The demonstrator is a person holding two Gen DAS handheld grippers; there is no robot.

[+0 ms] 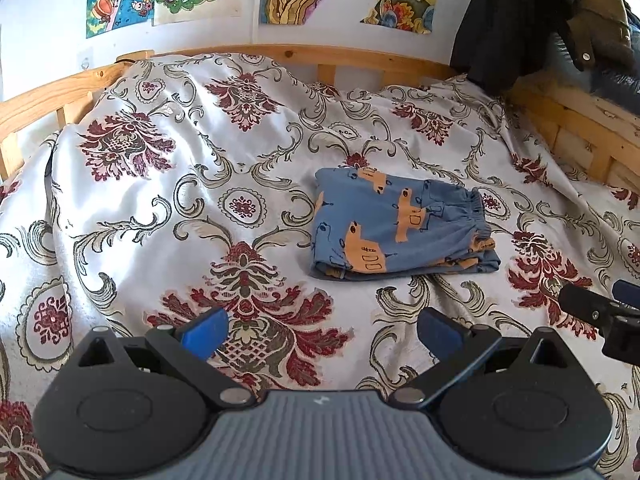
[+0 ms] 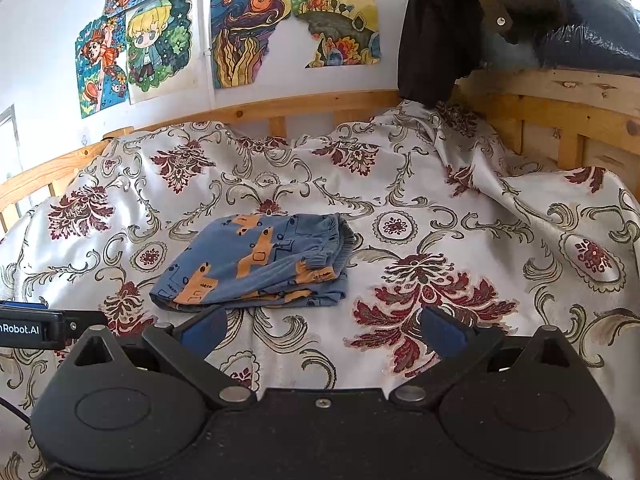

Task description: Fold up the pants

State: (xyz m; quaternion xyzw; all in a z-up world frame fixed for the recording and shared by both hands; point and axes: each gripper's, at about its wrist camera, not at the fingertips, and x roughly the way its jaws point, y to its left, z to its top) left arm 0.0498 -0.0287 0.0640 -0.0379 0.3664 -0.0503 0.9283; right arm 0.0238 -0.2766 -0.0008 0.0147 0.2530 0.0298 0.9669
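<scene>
Blue pants point(image 1: 400, 226) with orange car prints lie folded into a compact rectangle on the floral bedspread point(image 1: 208, 184), elastic waistband to the right. In the right wrist view the same pants point(image 2: 256, 264) rest just beyond my fingers, left of centre. My left gripper point(image 1: 322, 332) is open, hovering nearer than the pants with nothing between its blue pads. My right gripper point(image 2: 322, 330) is open too and holds nothing. The right gripper's tip point(image 1: 600, 312) shows at the right edge of the left wrist view; the left gripper's body point(image 2: 36, 326) shows at the left edge of the right wrist view.
A wooden bed rail point(image 1: 352, 58) runs along the back and right side. Dark clothes point(image 1: 516, 20) hang over the right corner point(image 2: 436, 32). Colourful drawings point(image 2: 144, 48) are stuck on the white wall behind the bed.
</scene>
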